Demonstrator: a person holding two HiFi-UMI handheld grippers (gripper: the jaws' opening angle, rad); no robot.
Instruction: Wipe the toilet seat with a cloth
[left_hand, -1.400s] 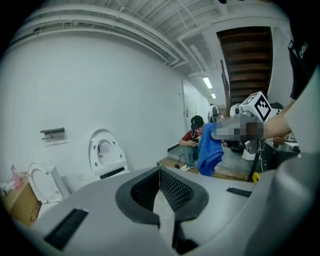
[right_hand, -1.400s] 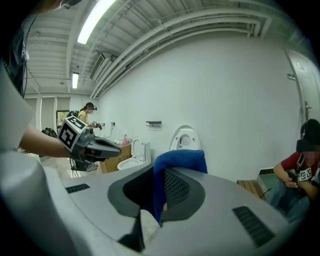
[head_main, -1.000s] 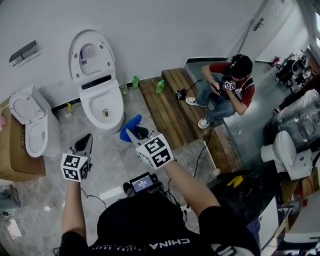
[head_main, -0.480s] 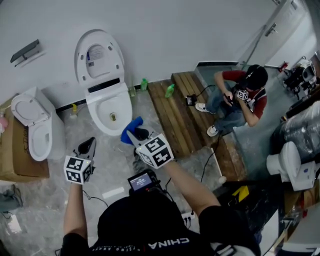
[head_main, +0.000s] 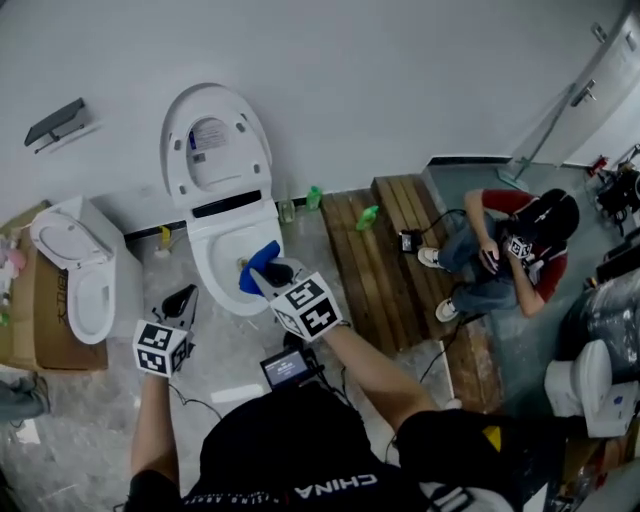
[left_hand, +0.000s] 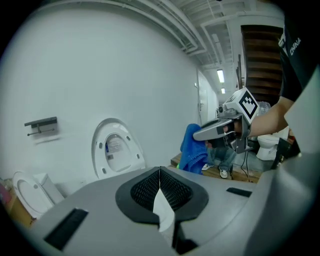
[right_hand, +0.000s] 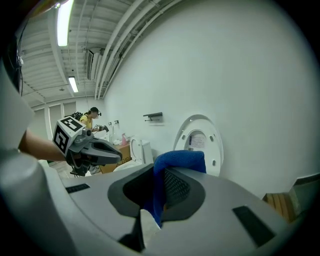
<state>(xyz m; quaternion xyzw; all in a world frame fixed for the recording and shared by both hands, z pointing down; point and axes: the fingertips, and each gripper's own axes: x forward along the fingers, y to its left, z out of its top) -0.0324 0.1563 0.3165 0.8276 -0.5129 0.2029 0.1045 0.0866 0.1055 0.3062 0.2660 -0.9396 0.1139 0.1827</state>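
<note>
A white toilet stands against the wall with its lid (head_main: 215, 150) raised and the seat (head_main: 204, 262) down around the bowl. My right gripper (head_main: 266, 273) is shut on a blue cloth (head_main: 256, 266), which hangs over the bowl's front right rim. In the right gripper view the cloth (right_hand: 176, 162) sticks up between the jaws, with the lid (right_hand: 199, 142) beyond. My left gripper (head_main: 187, 298) is shut and holds nothing, low at the bowl's front left. In the left gripper view the left gripper (left_hand: 160, 172) faces the lid (left_hand: 116, 154).
A second white toilet (head_main: 72, 268) and a cardboard box (head_main: 22, 330) stand at the left. A wooden platform (head_main: 375, 255) with green bottles (head_main: 368, 215) lies to the right, where a person (head_main: 515, 255) sits. A wall shelf (head_main: 55, 120) hangs upper left. Cables trail on the floor.
Both grippers have moved forward to the toilet. The blue cloth, earlier over the floor short of the bowl, now hangs at the bowl's front rim.
</note>
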